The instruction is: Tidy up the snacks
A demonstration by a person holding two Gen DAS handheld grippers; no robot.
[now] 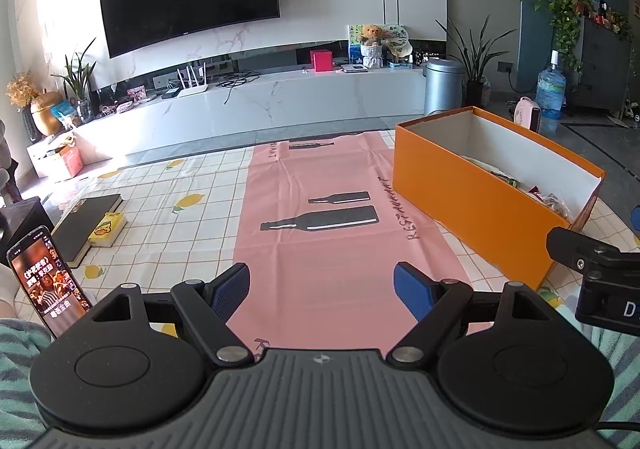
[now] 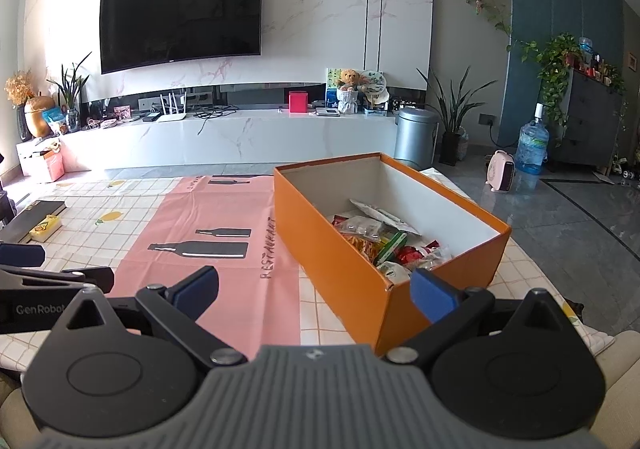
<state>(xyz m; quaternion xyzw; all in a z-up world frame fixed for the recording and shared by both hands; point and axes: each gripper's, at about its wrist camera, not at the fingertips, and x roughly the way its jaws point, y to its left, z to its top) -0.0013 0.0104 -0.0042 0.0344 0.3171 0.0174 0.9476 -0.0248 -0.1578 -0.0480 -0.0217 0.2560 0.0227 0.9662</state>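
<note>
An open orange box [image 2: 336, 249] stands on the right of the table, and several snack packets [image 2: 384, 241] lie inside it. The box also shows in the left wrist view [image 1: 472, 209], with packets [image 1: 548, 201] just visible over its rim. My left gripper [image 1: 322, 291] is open and empty, low over the pink mat [image 1: 320, 233] at the table's near edge. My right gripper [image 2: 316, 289] is open and empty, in front of the box's near corner. Its right finger [image 2: 430, 295] is near that corner.
A pink mat [image 2: 208, 233] with bottle prints lies on the checked tablecloth [image 1: 168, 201]. A dark book [image 1: 86, 223] and a yellow pack [image 1: 106, 229] lie at the left. A phone [image 1: 48, 285] stands at the near left edge. Beyond the table are the floor and a TV cabinet [image 1: 260, 105].
</note>
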